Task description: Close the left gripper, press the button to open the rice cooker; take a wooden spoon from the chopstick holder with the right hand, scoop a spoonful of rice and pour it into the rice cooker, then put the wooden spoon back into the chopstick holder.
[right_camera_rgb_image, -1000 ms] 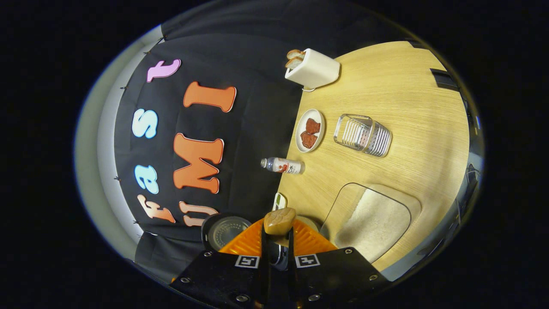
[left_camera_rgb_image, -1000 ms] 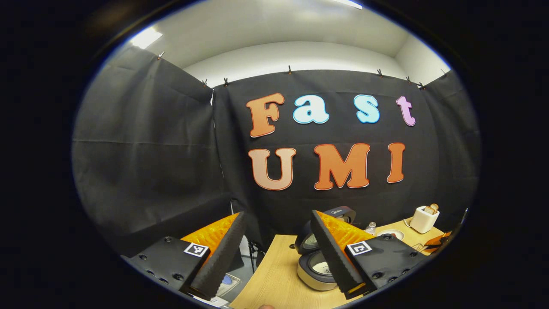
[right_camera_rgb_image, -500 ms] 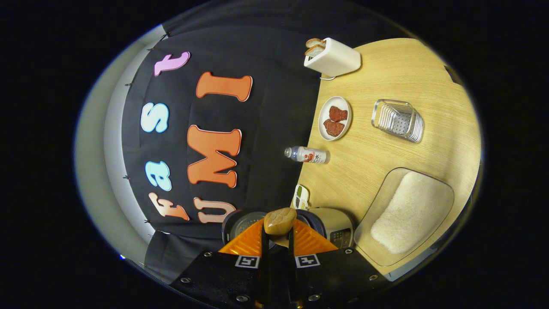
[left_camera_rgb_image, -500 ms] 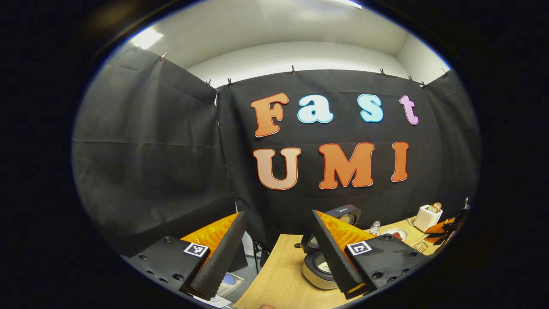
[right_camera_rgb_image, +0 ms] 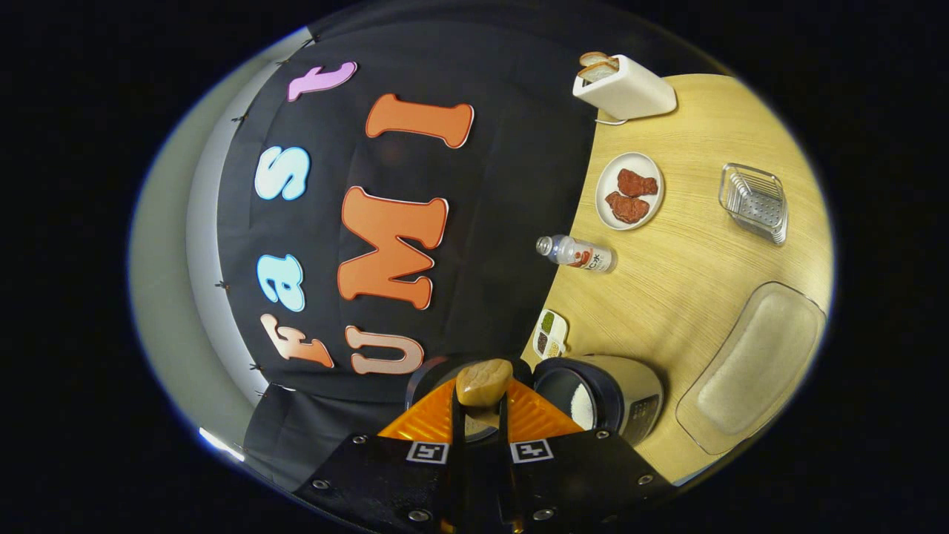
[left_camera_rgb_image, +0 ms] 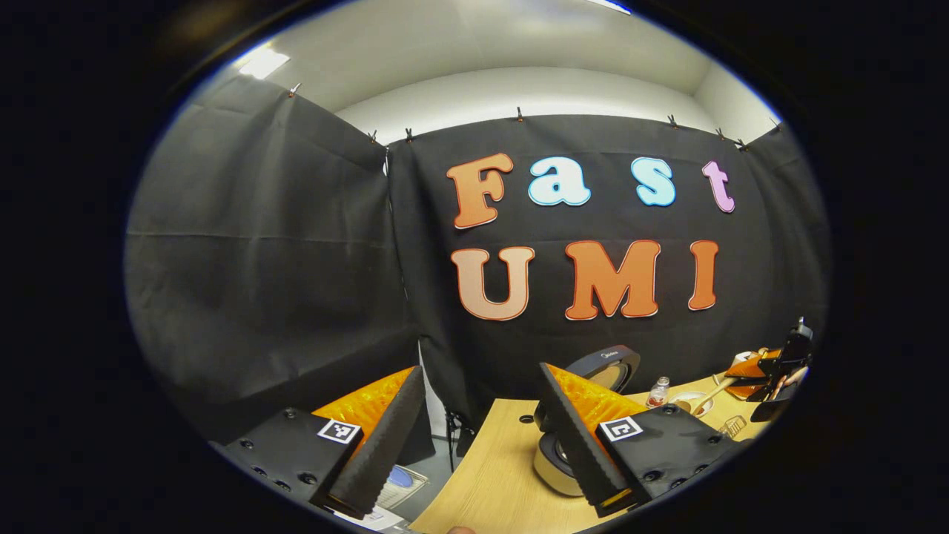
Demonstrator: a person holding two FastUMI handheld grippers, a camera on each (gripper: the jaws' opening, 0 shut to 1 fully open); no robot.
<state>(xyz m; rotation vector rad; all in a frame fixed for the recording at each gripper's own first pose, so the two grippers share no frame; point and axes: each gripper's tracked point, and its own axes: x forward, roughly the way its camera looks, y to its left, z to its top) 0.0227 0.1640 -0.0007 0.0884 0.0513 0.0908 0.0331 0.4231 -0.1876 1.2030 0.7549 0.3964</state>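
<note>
in the right gripper view the right gripper [right_camera_rgb_image: 482, 404] is clamped on the wooden spoon [right_camera_rgb_image: 483, 381], whose bowl sticks out just past the fingertips; both fingers press on its handle. the view is rolled, so the wooden table [right_camera_rgb_image: 689, 245] stands on the right side. the rice cooker [right_camera_rgb_image: 608, 397] sits near the gripper with its lid up and white rice visible inside the pot. beside it lies a clear tray of rice [right_camera_rgb_image: 752, 367]. farther along the table are a small bottle [right_camera_rgb_image: 577, 254], a plate with two reddish pieces [right_camera_rgb_image: 629, 190], a wire chopstick holder [right_camera_rgb_image: 755, 202] and a white toaster [right_camera_rgb_image: 621, 87].

in the left gripper view the left gripper [left_camera_rgb_image: 474, 434] hangs with its jaws wide apart and nothing between them, above the table's near corner. the cooker's raised lid [left_camera_rgb_image: 604, 368] shows behind its right finger. at the far right edge, small and probably the other gripper [left_camera_rgb_image: 771, 368], something holds the spoon over the table.
</note>
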